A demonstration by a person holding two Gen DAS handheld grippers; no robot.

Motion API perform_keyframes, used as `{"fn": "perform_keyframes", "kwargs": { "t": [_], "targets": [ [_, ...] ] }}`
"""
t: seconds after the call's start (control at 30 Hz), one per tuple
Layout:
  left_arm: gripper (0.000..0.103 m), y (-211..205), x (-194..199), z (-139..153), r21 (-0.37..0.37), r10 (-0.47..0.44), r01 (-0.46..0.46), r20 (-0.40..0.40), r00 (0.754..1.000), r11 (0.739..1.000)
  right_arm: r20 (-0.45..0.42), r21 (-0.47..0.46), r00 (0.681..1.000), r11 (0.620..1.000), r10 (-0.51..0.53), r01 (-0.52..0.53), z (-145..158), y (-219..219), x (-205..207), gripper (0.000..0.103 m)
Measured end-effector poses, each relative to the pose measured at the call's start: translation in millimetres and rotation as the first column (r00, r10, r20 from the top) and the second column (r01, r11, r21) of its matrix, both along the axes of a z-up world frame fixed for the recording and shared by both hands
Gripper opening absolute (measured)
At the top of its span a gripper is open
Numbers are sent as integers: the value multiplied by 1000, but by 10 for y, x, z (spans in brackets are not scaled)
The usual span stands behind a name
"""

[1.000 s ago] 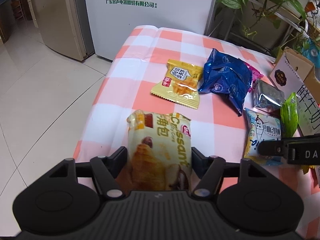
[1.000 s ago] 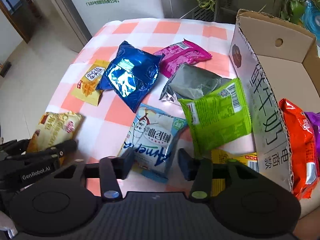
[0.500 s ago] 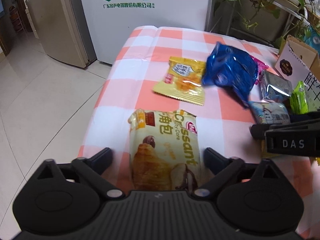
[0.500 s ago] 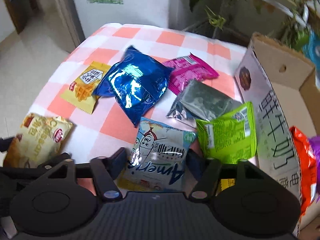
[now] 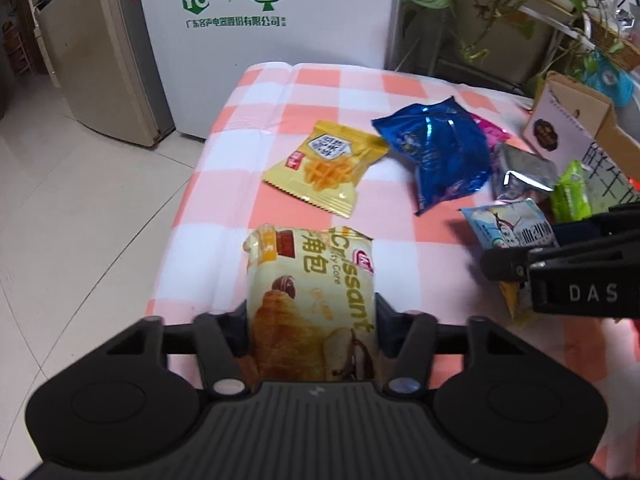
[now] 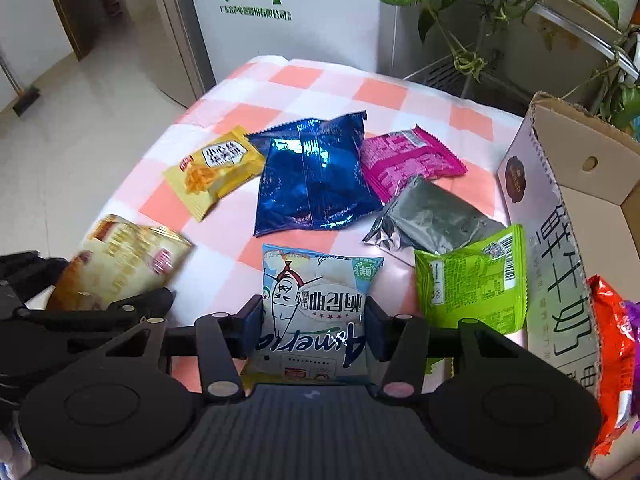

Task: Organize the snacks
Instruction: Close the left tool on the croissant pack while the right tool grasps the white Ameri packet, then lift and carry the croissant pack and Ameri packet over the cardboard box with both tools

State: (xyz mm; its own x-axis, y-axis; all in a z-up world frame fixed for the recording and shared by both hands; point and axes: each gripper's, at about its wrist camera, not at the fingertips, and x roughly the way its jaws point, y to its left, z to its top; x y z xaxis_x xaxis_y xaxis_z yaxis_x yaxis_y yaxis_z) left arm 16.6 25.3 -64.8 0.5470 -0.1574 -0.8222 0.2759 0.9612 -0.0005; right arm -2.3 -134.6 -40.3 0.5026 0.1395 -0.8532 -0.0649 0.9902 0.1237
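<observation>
My left gripper (image 5: 311, 312) has its jaws closing, and both pads press on the sides of a cream croissant packet (image 5: 312, 280) at the near left of the checked table (image 5: 280, 92). My right gripper (image 6: 313, 316) is shut on a light-blue snack packet (image 6: 316, 296) printed with a cartoon face. The two grippers sit side by side; the right one (image 5: 560, 276) shows at the edge of the left wrist view. An open cardboard box (image 6: 568, 216) stands at the right, with an orange packet (image 6: 612, 360) inside.
Loose on the cloth lie a yellow waffle packet (image 5: 324, 168), a shiny blue bag (image 5: 440, 156), a pink packet (image 6: 408, 156), a silver-grey pouch (image 6: 432, 216) and a green packet (image 6: 472, 280). A white fridge (image 5: 260, 40) and potted plants (image 6: 500, 8) stand behind the table.
The left jaws spread wide half a second ago and have since come together against the croissant packet. The right jaws have closed onto the light-blue packet.
</observation>
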Motion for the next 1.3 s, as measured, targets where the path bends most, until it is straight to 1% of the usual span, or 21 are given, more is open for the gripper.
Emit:
{"fn": "perform_keyframes", "kwargs": {
  "t": [0.13,0.27,0.4,0.6,0.73,0.97,1.13,1.3],
  "targets": [
    [51,11,-5,53,-25,7,-7,-1,1000,1000,18,-5,1000,1000,6,-6,87,-48,-34,58],
    [51,-14,-52,195,-19,3,-2,58,998,1000,57,-8,998,1000,20,-19,212,-79,-81,58],
    [51,-30,-68,320,-41,14,-10,93,996,999,94,-28,995,999,30,-27,303,-98,-101,58],
    [51,-114,-71,332,-25,12,-10,110,994,1000,109,-57,993,997,48,-42,325,-110,-141,58],
    [51,-181,-100,352,-29,2,1,118,993,1000,142,-72,988,996,55,-45,389,-132,-174,58],
    [51,-347,-134,404,-39,-38,44,129,991,998,210,-82,977,996,42,-26,551,-255,-244,58],
    [51,-460,-175,404,-29,-70,75,140,988,997,246,-81,969,997,8,12,621,-402,-264,58],
    [51,-501,-191,399,-23,-72,76,150,986,997,268,-82,963,995,-36,60,675,-583,-289,58]
  ]
}}
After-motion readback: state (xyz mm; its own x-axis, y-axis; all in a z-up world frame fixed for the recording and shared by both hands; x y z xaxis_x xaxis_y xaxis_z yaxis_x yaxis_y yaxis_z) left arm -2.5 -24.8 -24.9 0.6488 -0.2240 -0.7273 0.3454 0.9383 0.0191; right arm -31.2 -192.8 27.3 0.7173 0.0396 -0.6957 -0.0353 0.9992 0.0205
